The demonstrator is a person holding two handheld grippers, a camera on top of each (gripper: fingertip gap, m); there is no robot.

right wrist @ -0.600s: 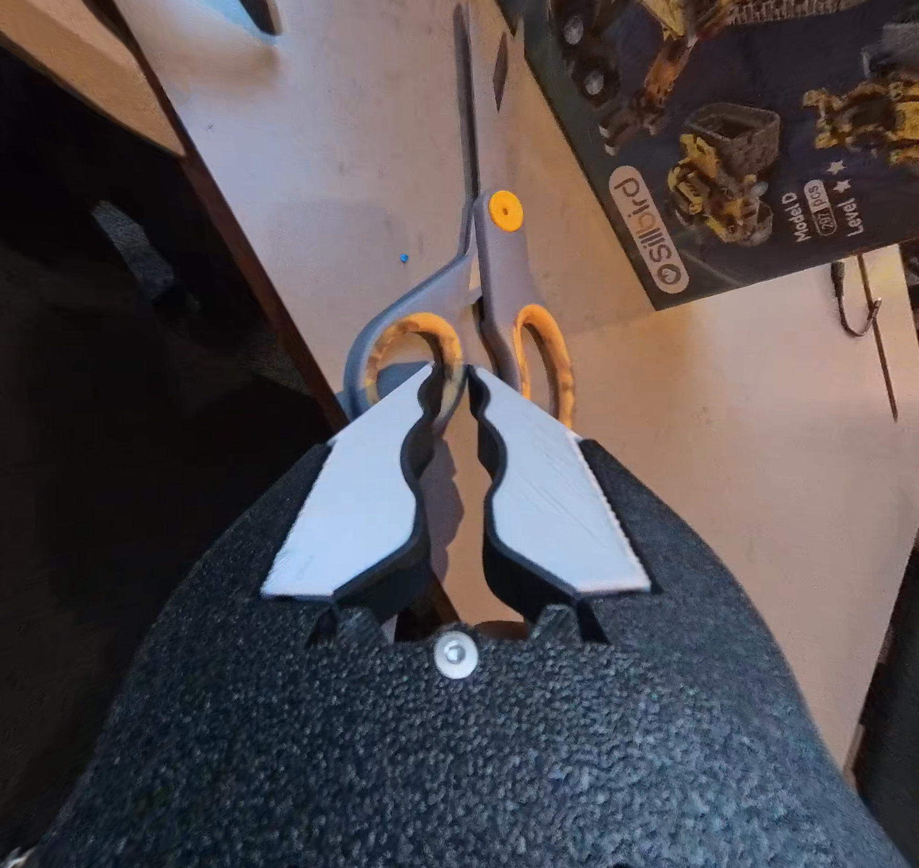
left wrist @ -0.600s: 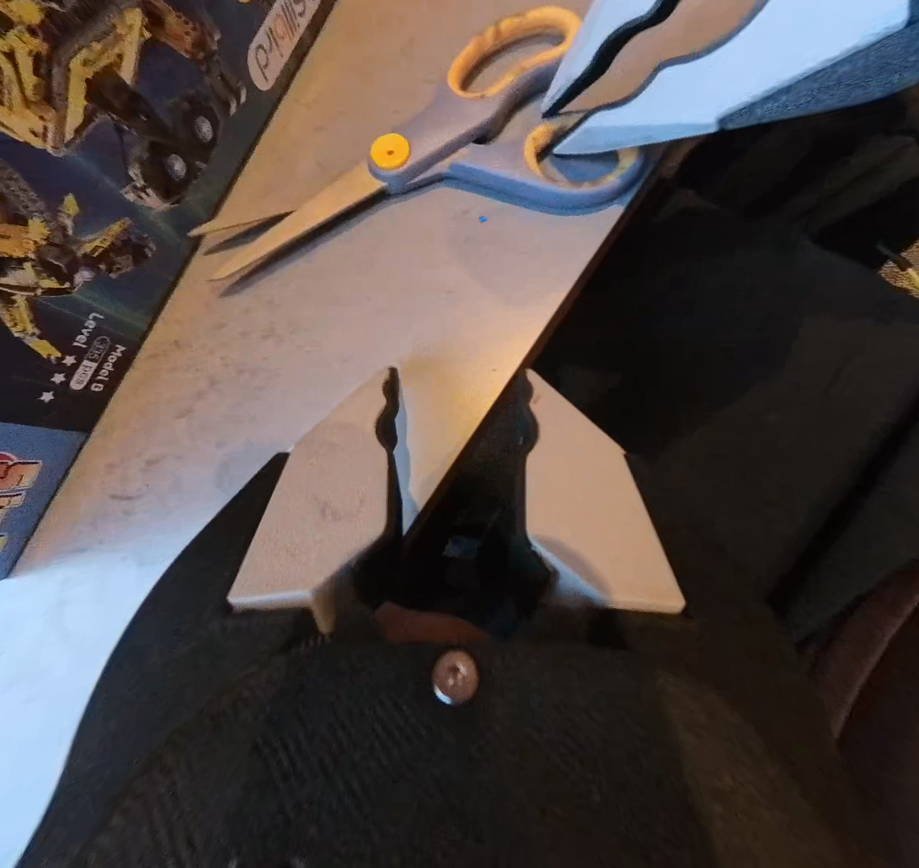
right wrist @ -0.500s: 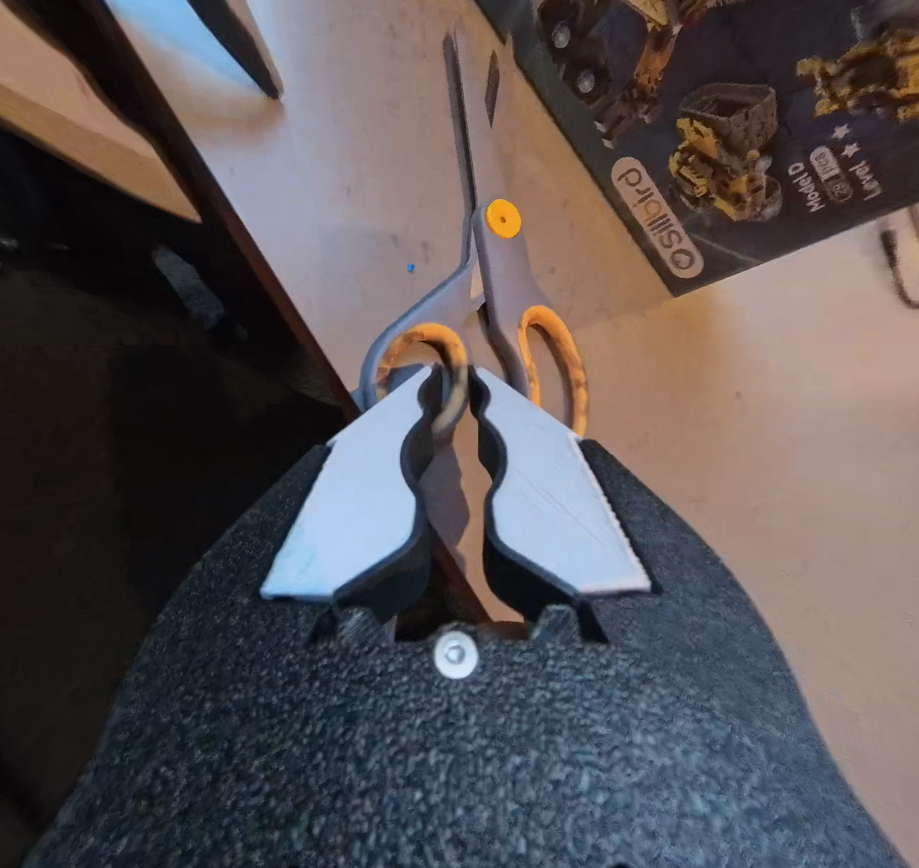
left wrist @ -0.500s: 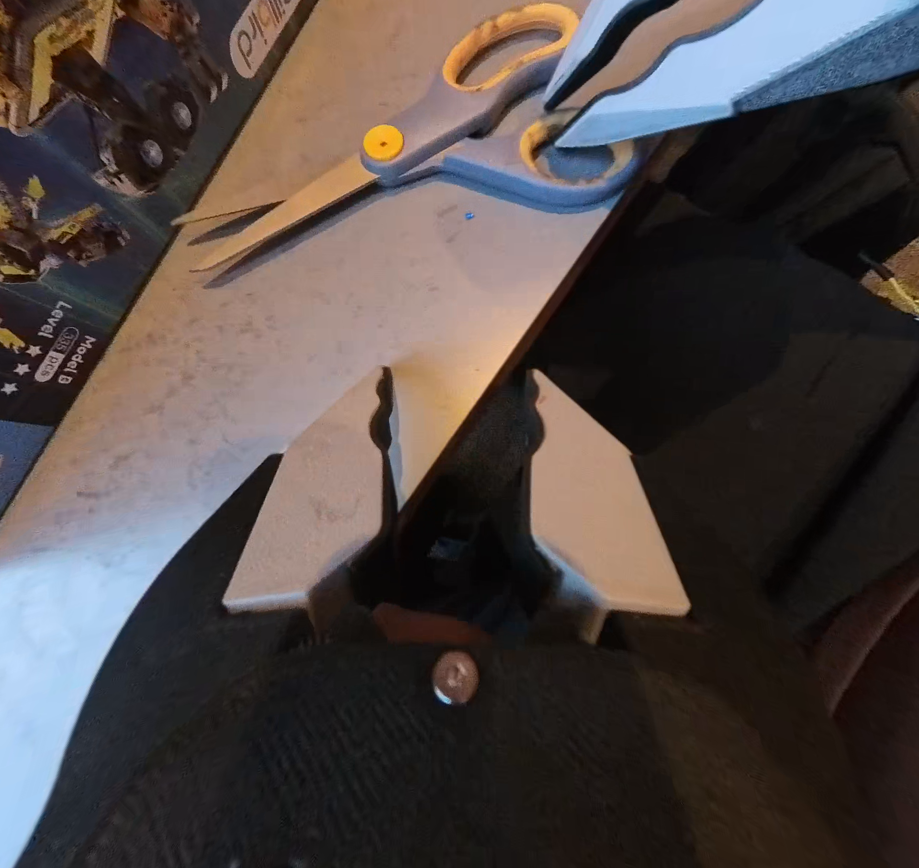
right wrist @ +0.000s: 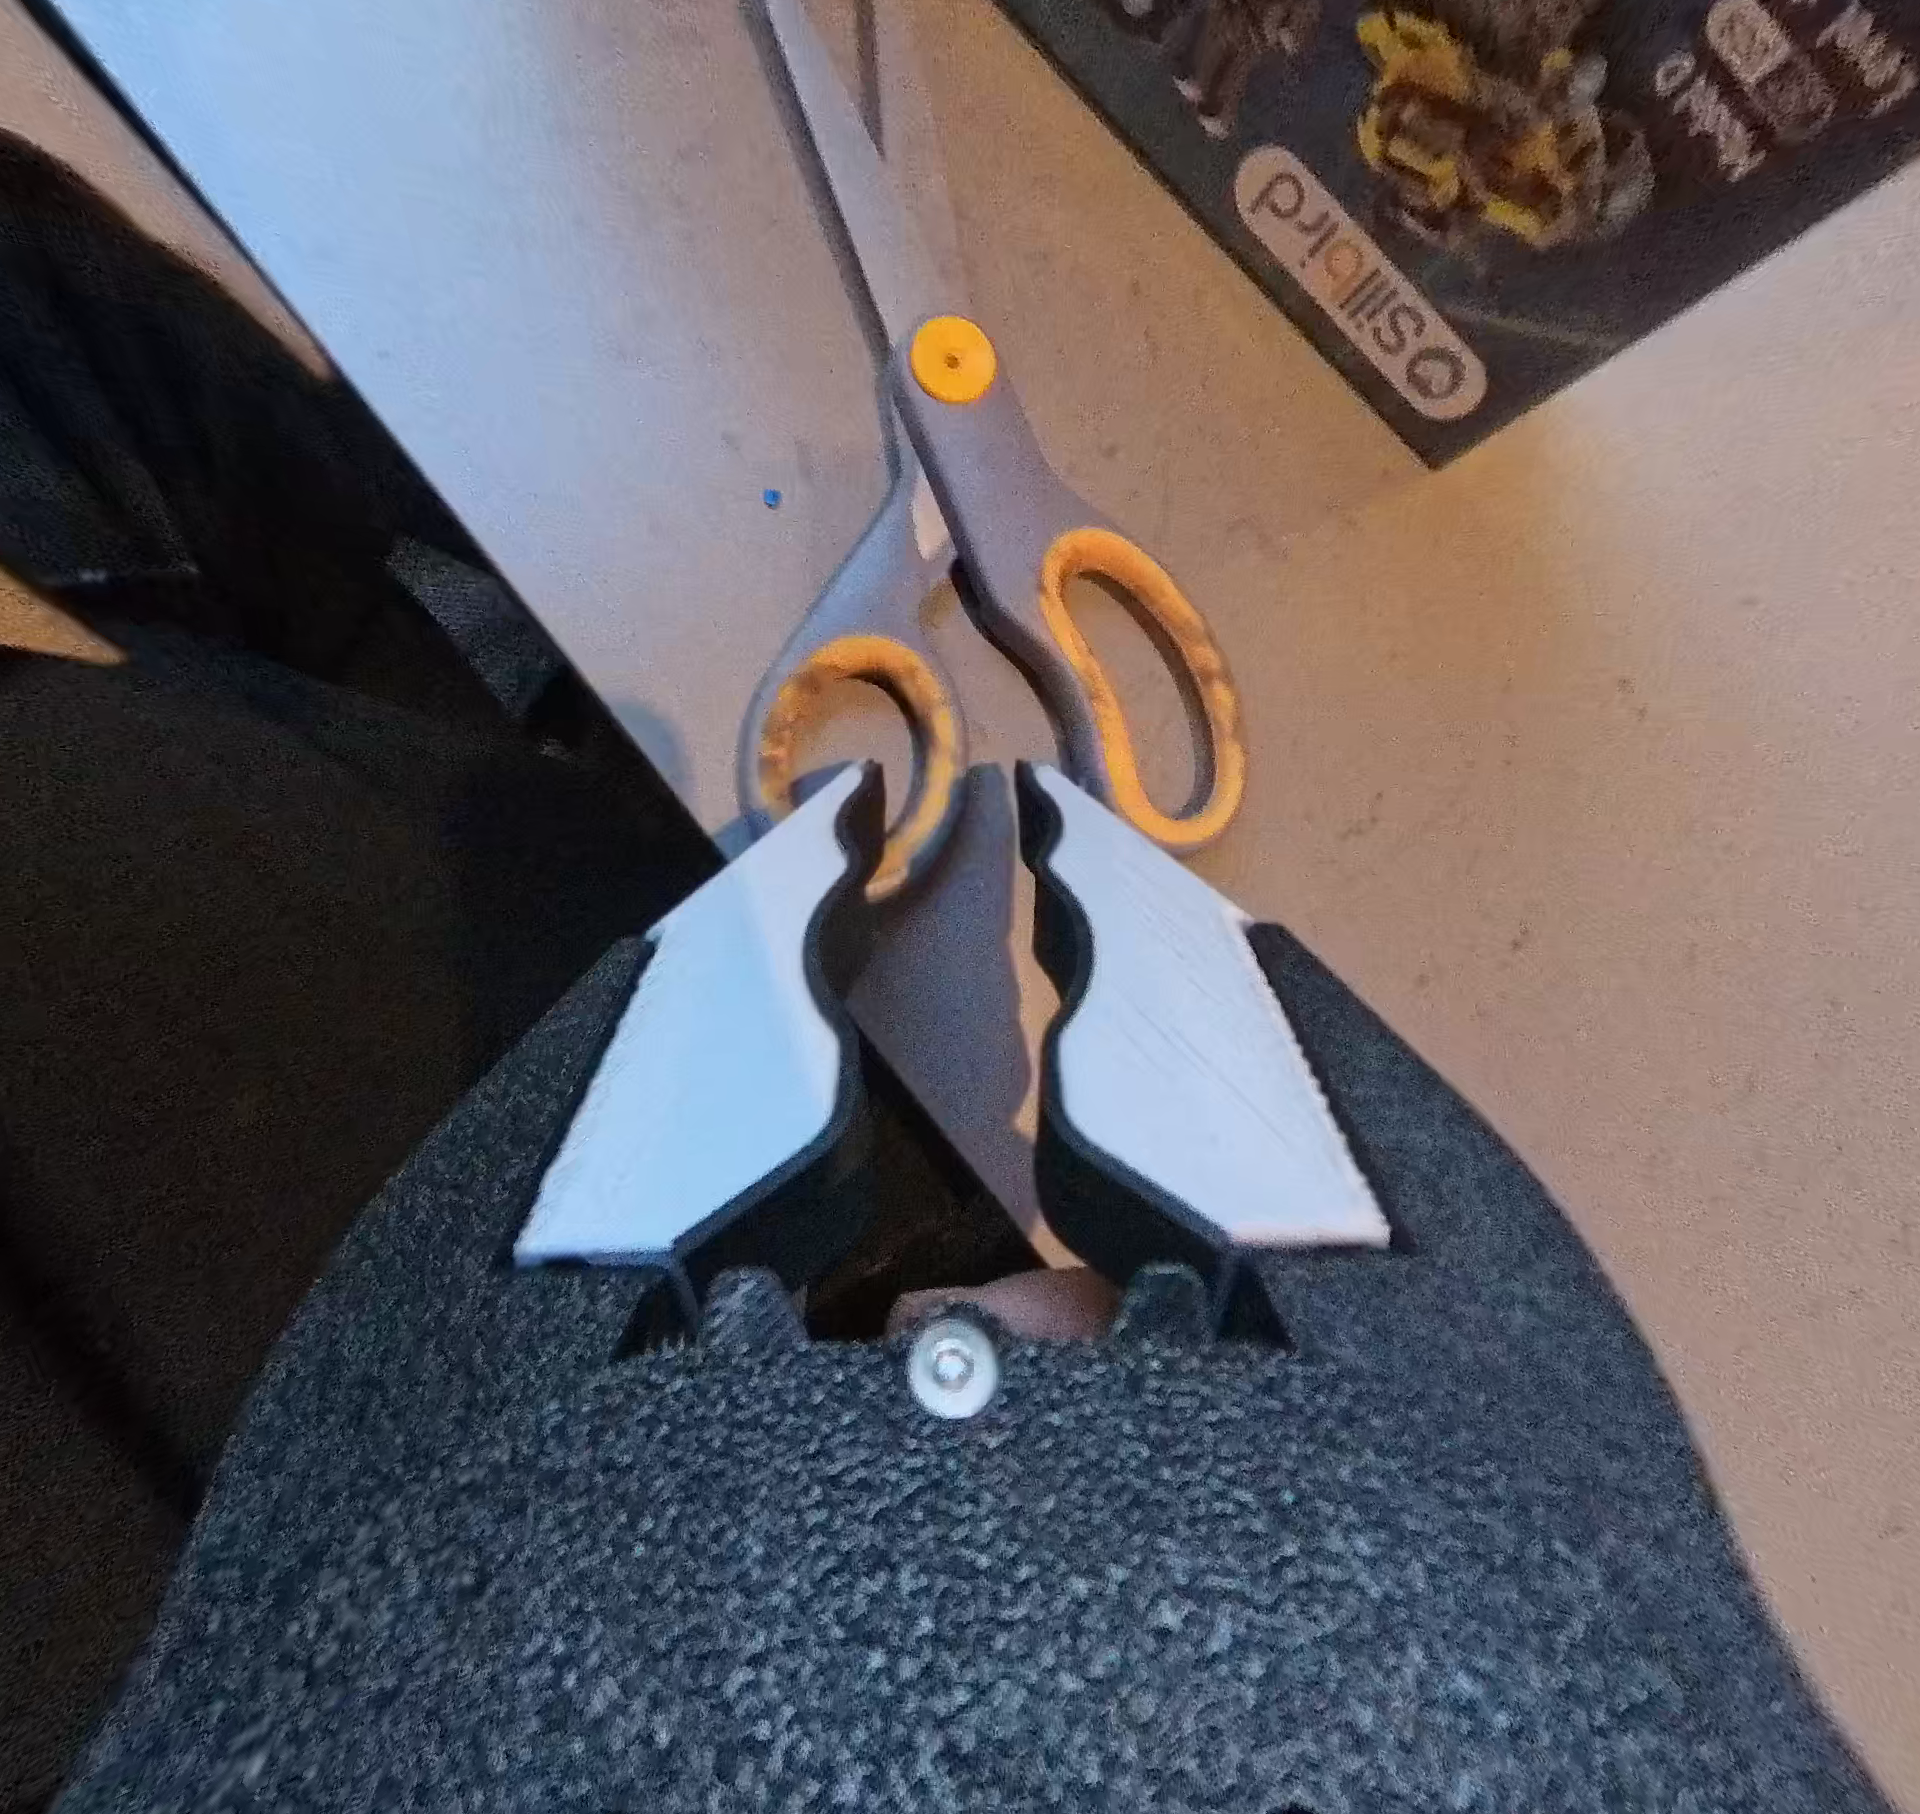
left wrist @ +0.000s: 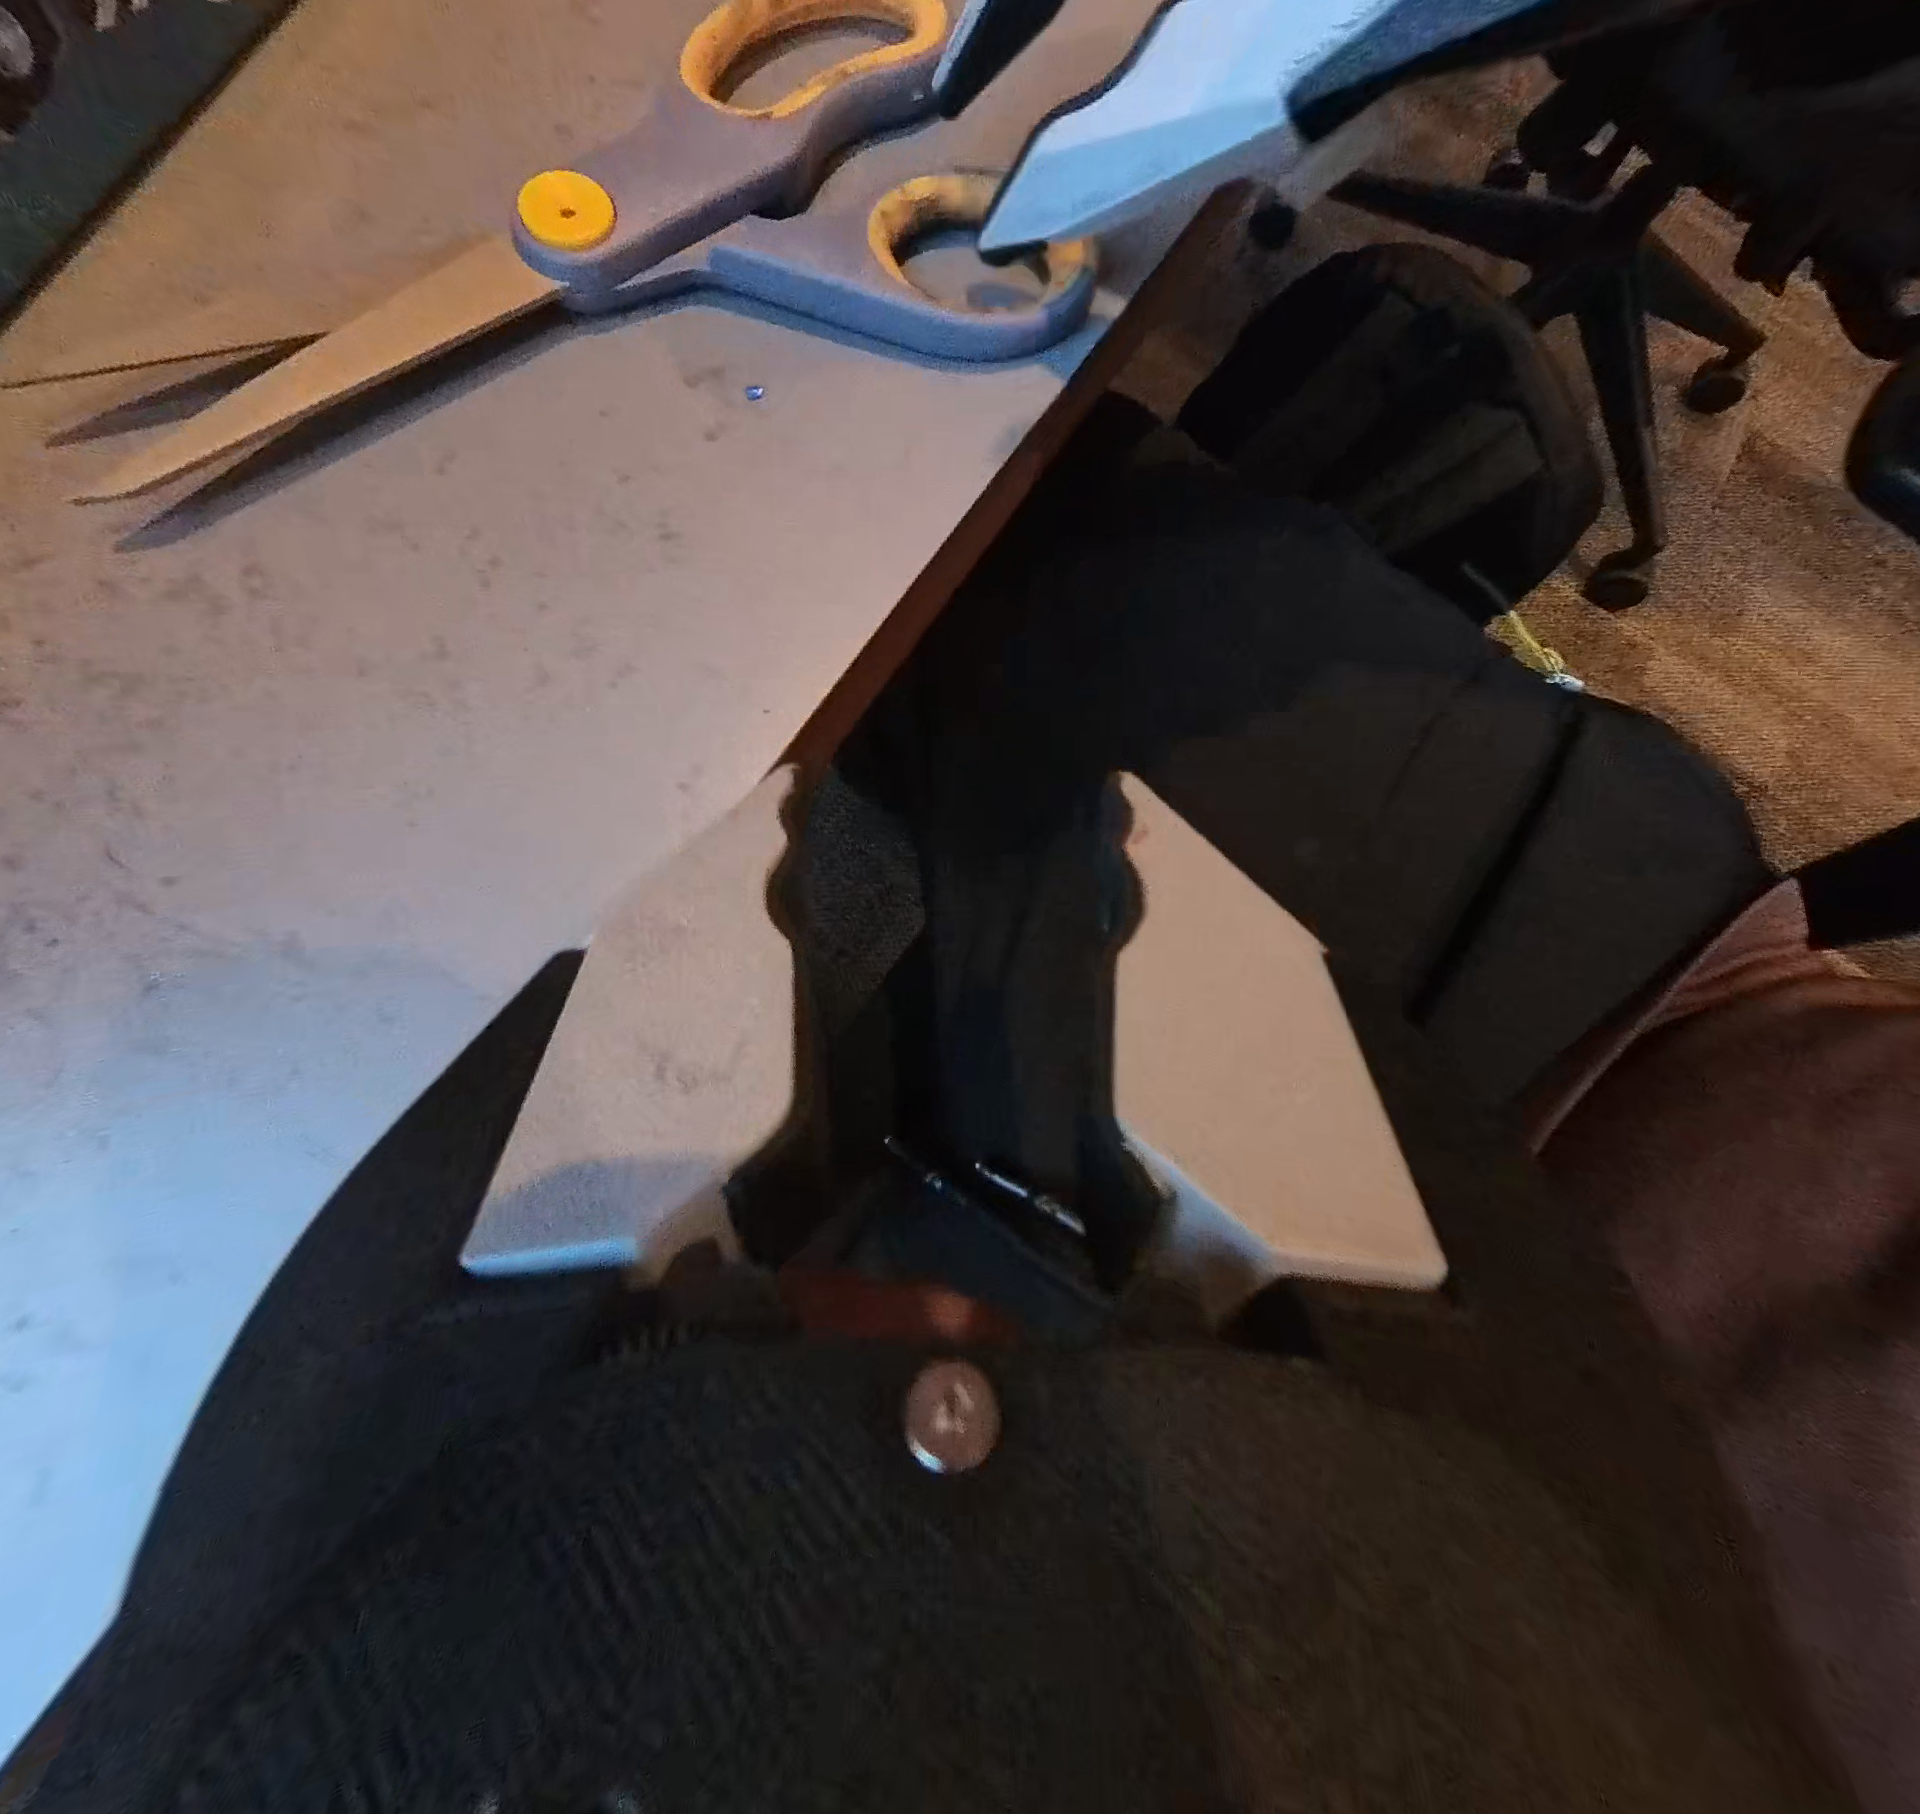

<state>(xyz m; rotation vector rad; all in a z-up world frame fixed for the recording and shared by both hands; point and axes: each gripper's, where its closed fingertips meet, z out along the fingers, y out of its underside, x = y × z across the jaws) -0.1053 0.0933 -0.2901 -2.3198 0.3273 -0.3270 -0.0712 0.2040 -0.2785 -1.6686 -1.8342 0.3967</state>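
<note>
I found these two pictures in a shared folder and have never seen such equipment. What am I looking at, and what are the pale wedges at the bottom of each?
Each picture comes from a camera fixed on a hand-held tool, and a person carries one tool in each hand. The pale wedges are the tool's two fingers, the tongs. One picture looks along the left tongs, which are open and empty and straddle the edge of the table. The other looks along the right tongs, also open. One of their fingers pokes into the smaller handle loop of the scissors, apparently without pinching its rim. The scissors lie flat near the table's edge, beside a dark printed box.
</note>
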